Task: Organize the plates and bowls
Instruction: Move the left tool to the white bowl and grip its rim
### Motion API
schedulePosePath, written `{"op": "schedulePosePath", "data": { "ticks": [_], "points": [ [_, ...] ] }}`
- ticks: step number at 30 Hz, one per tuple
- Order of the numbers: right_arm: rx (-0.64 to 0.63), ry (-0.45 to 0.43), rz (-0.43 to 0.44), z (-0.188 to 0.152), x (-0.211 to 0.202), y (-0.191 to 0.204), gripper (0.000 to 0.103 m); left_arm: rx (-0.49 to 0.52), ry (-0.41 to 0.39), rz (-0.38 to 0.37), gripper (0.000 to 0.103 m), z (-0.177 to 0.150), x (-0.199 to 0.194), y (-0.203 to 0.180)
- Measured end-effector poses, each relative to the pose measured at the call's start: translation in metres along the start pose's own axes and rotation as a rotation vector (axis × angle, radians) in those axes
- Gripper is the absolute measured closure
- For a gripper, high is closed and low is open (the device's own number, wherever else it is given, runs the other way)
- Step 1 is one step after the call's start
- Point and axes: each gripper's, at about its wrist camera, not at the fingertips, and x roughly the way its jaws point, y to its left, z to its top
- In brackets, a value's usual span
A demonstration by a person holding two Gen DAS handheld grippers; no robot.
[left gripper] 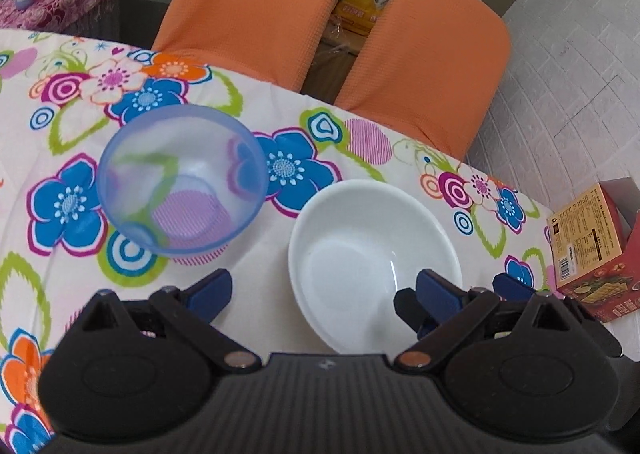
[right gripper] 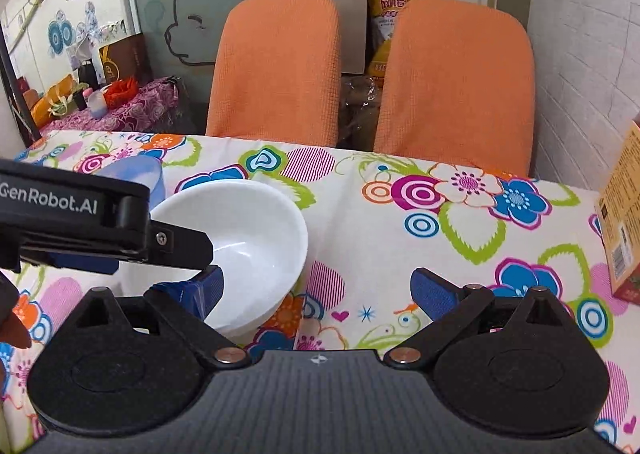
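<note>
Hovering over the flowered tablecloth (left gripper: 360, 110), the left gripper (left gripper: 324, 294) is holding its blue-padded fingers (left gripper: 210, 292) spread wide with nothing between them. A white bowl (left gripper: 360, 246) is sitting upright on the cloth just ahead of it, toward its right finger, whose pad is overlapping the bowl's near rim; whether they are touching cannot be told. A translucent blue bowl (left gripper: 180, 178) is lying farther ahead and to the left, tilted, with its mouth facing the camera.

The right gripper (right gripper: 316, 290) is also gaping open and empty. From its view the white bowl (right gripper: 248, 238) is resting just ahead of its left finger, and the left gripper's black body (right gripper: 80, 222) is reaching in from the left above that bowl. A printed carton (right gripper: 620, 210) is standing at the far right, and two orange chairs (right gripper: 276, 66) are waiting beyond the table edge.
</note>
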Motion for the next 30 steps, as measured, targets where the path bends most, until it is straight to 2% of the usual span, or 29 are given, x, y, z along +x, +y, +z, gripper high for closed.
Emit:
{"op": "schedulePosePath", "data": {
  "ticks": [3, 6, 8, 11, 14, 17, 19, 25, 30],
  "points": [
    [-0.009, 0.016, 0.015, -0.001, 0.010, -0.001, 0.015, 0.002, 0.018, 0.019, 0.006, 0.003, 0.006, 0.003],
    [0.003, 0.025, 0.053, -0.003, 0.017, 0.000, 0.015, -0.011, 0.063, 0.000, 0.007, 0.005, 0.013, 0.007],
    [0.013, 0.021, 0.061, -0.005, 0.016, -0.002, 0.015, -0.011, 0.063, -0.016, 0.007, 0.005, 0.012, 0.009],
    [0.043, -0.031, 0.084, -0.007, -0.002, -0.010, 0.015, -0.021, 0.040, -0.045, 0.006, 0.007, 0.008, 0.012],
    [0.050, -0.086, 0.126, -0.011, -0.025, -0.015, 0.015, -0.020, 0.056, -0.061, 0.006, 0.008, 0.010, 0.008],
    [0.039, -0.097, 0.173, -0.017, -0.044, -0.013, 0.015, -0.012, 0.057, -0.059, 0.006, 0.007, 0.013, 0.004],
    [-0.003, -0.081, 0.174, -0.022, -0.048, -0.004, 0.015, -0.021, 0.060, -0.068, 0.006, 0.006, 0.014, 0.003],
    [-0.146, -0.060, 0.128, -0.025, -0.020, 0.024, 0.015, -0.012, 0.053, -0.042, 0.006, 0.003, 0.019, -0.004],
    [-0.204, -0.041, 0.105, -0.022, 0.012, 0.031, 0.015, 0.004, 0.078, -0.036, 0.006, 0.003, 0.025, -0.001]
  ]
}}
